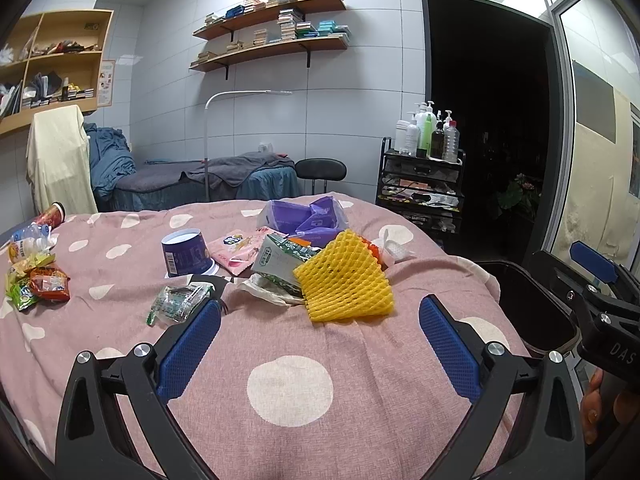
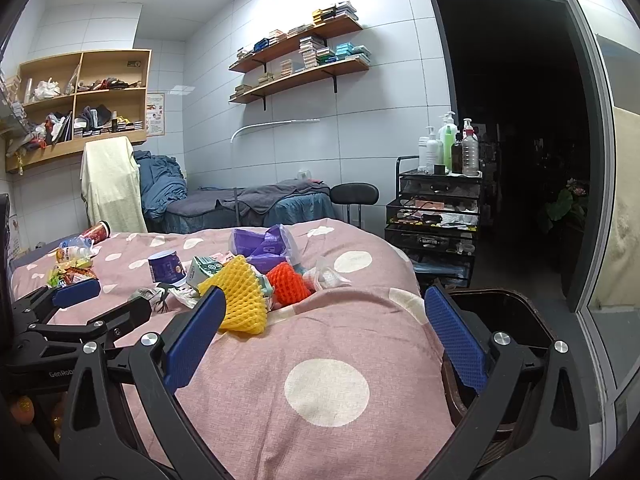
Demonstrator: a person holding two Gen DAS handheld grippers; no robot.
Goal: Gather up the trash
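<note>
Trash lies on a bed with a pink polka-dot cover (image 1: 288, 392). A yellow foam net (image 1: 344, 284) (image 2: 240, 300) sits just beyond my left gripper (image 1: 320, 340), which is open and holds nothing. Behind the net are a green carton (image 1: 280, 260), a purple cup (image 1: 186, 254), purple bags (image 1: 304, 216) and an orange foam net (image 2: 286, 282). A clear wrapper (image 1: 176, 304) lies by the left finger. My right gripper (image 2: 326, 332) is open and empty over the cover, near the bed's right edge. A dark bin (image 2: 500, 312) (image 1: 528, 304) stands beside the bed at the right.
Snack packets (image 1: 36, 284), a plastic bottle (image 1: 28, 240) and a red cup (image 1: 52, 214) lie at the bed's far left. A black cart with bottles (image 1: 424, 184), a stool (image 1: 320, 170) and a second bed (image 1: 208, 180) stand behind. A dark doorway (image 1: 488, 120) opens at the right.
</note>
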